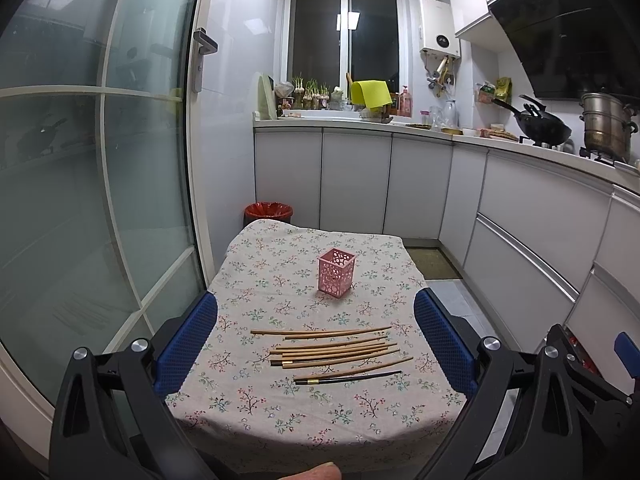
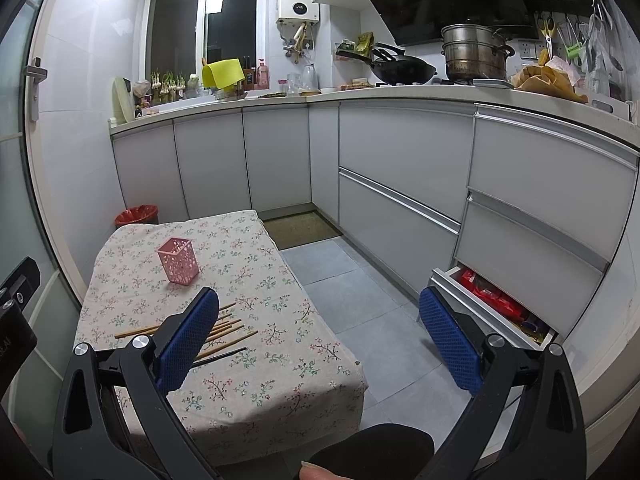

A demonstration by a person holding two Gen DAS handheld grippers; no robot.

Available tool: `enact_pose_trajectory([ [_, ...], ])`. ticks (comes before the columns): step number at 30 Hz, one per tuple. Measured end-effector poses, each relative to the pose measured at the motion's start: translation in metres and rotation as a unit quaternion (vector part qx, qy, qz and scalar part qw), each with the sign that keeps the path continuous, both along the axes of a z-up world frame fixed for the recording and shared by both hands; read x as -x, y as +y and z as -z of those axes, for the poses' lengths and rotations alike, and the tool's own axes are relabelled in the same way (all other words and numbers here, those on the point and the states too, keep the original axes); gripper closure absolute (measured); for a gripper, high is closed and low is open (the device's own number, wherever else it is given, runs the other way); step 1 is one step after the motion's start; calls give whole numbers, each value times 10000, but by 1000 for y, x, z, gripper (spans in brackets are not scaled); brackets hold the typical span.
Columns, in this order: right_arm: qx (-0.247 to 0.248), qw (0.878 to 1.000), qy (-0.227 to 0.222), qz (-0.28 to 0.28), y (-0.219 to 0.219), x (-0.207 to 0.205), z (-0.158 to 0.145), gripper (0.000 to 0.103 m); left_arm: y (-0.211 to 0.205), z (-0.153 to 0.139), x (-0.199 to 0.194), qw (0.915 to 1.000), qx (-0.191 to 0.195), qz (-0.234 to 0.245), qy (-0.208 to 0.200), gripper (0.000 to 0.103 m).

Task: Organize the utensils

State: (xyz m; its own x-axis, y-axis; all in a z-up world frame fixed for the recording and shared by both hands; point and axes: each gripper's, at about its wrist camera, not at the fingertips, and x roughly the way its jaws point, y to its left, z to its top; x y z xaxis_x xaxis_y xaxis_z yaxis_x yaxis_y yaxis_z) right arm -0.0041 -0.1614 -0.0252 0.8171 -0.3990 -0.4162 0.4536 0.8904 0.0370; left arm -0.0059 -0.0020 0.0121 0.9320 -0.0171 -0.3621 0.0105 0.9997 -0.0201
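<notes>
On desk point(image 1: 248, 420): chopsticks point(image 1: 332, 350) flat, pink holder point(image 1: 336, 268) upright behind them. Left claw point(image 1: 316, 340) and right claw point(image 2: 320, 332) both spread apart, empty.

A pink perforated holder point(image 1: 336, 273) stands on the bench's beige cloth point(image 1: 280, 412) printed with small flowers, where tan wooden chopsticks point(image 1: 332, 350) lie beside one black chopstick point(image 1: 352, 378), between blue textured claw pads point(image 1: 185, 344).

I'm looking at matte floral cloth point(image 1: 256, 272) draped between my left tongs' point(image 1: 316, 344) rubbery, dimpled blue pads point(image 1: 186, 344). Wooden-looking chopsticks point(image 1: 332, 350) are lying ahead, one point(image 1: 348, 378) glossy black. Beyond them, a perforated pink plastic holder point(image 1: 337, 270) is sitting. Right of my right tongs point(image 2: 320, 336), glossy cabinet fronts point(image 2: 400, 152) are shining.
</notes>
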Motion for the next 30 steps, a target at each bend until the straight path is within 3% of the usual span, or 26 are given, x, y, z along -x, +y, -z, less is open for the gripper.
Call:
enact_pose_trajectory([
  [30,-26,10000,27,-13,-1,-1,3,7,1,2,-3,10000,5,1,52,7],
])
